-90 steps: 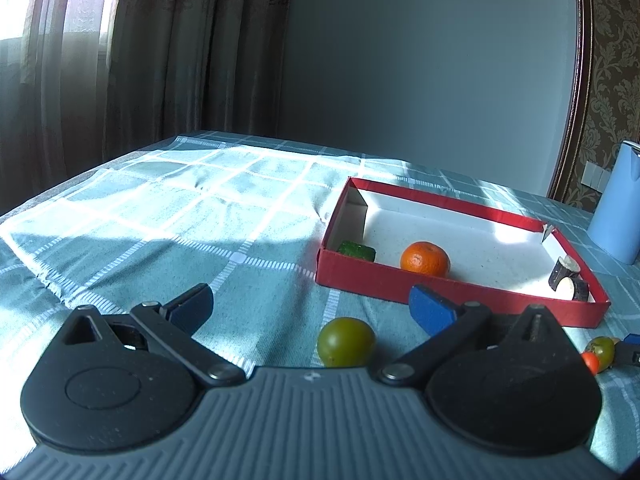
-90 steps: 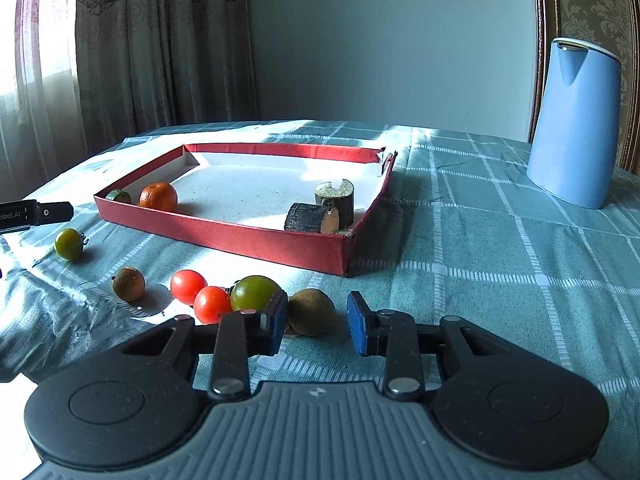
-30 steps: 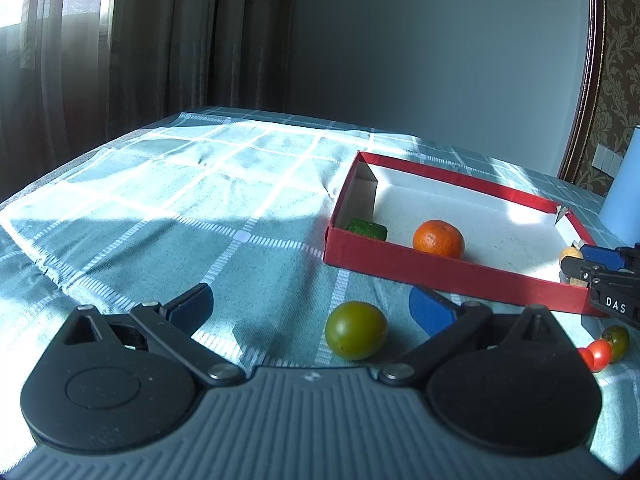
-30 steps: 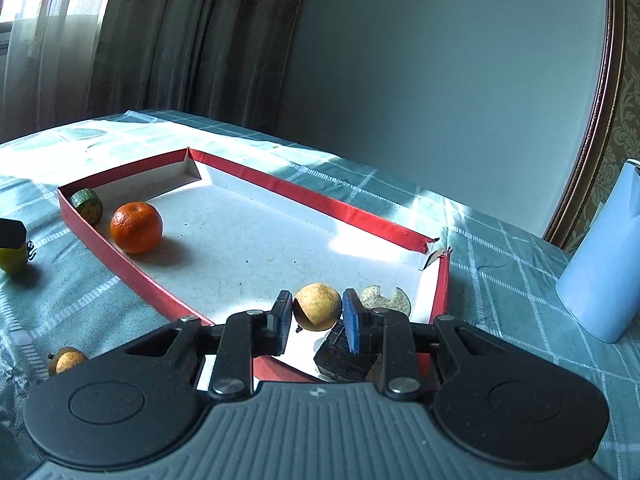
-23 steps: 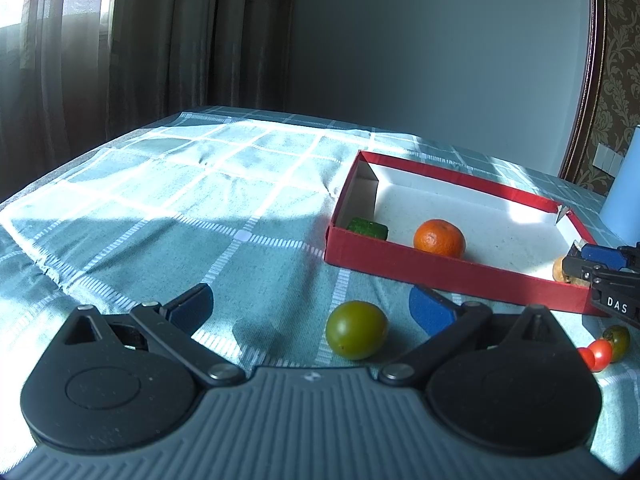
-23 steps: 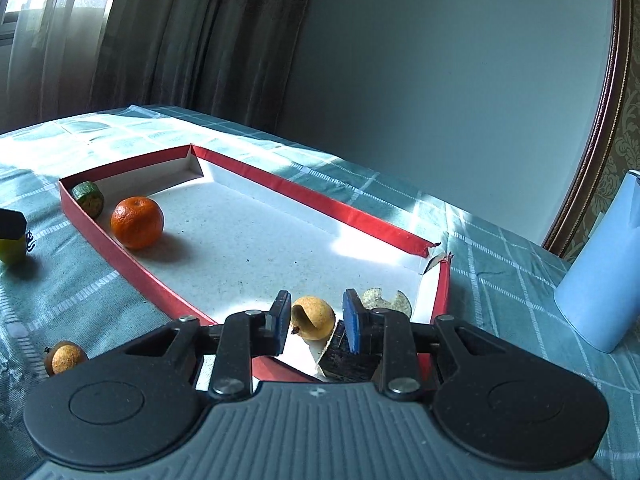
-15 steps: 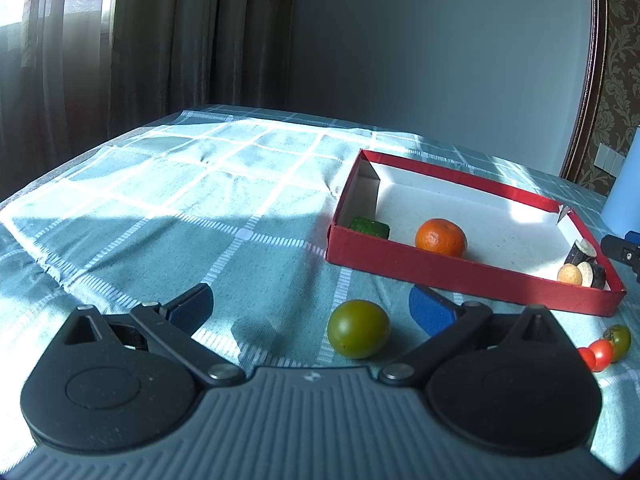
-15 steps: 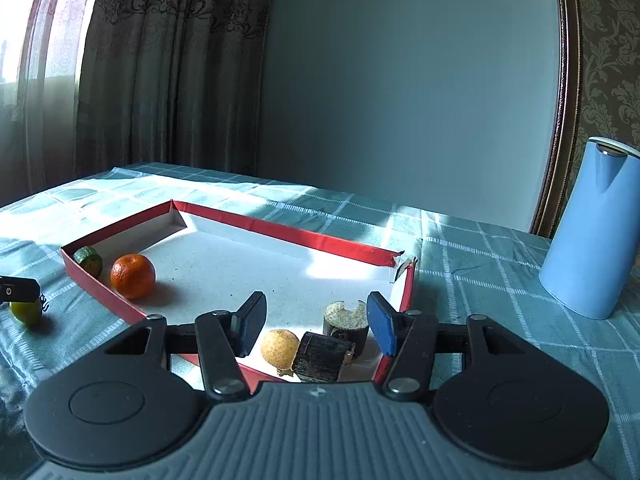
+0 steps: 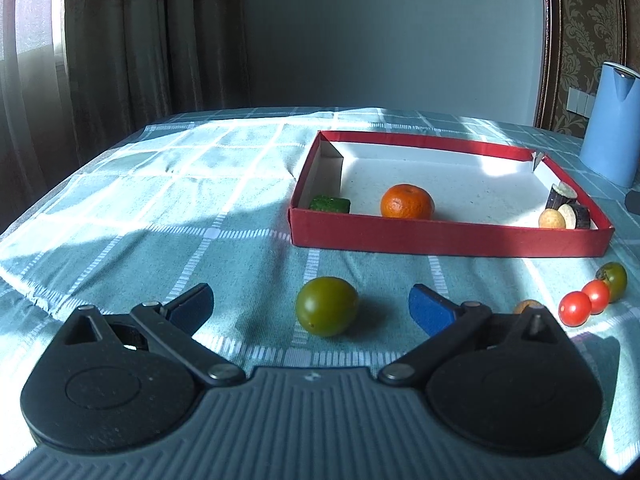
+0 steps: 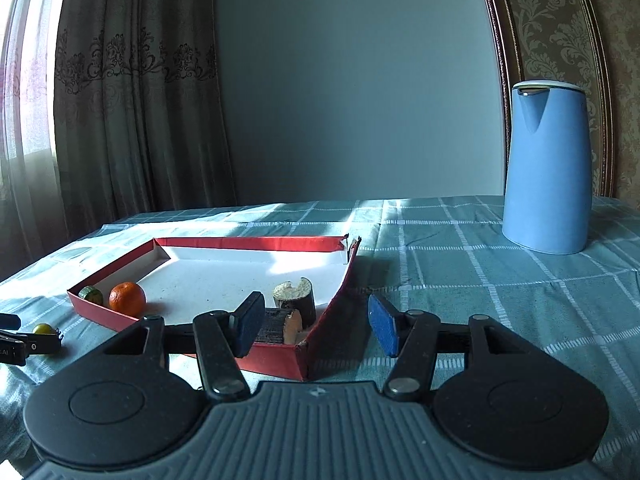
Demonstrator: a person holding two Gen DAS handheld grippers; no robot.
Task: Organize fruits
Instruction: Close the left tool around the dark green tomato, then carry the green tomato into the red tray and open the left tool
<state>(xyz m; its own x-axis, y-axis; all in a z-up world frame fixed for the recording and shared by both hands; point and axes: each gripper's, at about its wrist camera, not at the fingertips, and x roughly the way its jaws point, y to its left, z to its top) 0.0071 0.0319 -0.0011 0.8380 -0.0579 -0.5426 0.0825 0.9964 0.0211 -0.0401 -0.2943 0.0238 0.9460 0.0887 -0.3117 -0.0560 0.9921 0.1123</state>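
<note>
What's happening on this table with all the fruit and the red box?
A person is sorting fruit into the red box with two hand-held grippers. The right hand-held gripper has just been opening and is empty beside the box. The left hand-held gripper is open around a green fruit. An orange lies inside.

Green fruit [image 9: 327,306] outside red box [image 9: 448,236]

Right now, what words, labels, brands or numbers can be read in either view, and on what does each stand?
"AI": white letters on a finger of the left gripper, cut off by the left edge of the right wrist view.
The small embossed mark on its body in its own view is too small to read.
No other text is visible.
</note>
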